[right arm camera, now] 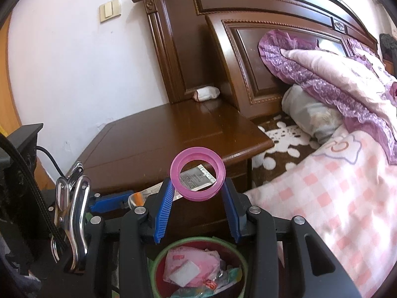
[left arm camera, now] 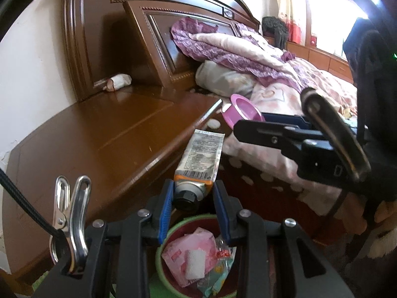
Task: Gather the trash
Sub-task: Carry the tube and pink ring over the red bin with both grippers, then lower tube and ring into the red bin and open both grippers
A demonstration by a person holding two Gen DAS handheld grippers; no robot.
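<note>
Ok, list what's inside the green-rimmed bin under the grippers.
The bin holds a pink packet, a white wad and crumpled clear and teal wrappers. Anything beneath them, and the bin's bottom, is covered.

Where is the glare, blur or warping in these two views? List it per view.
Left wrist view: window blown out white, right gripper blurred, headboard bowed by the fisheye. Right wrist view: evenly lit, soft sheen on the nightstand, bin sharp, edges curved.
</note>
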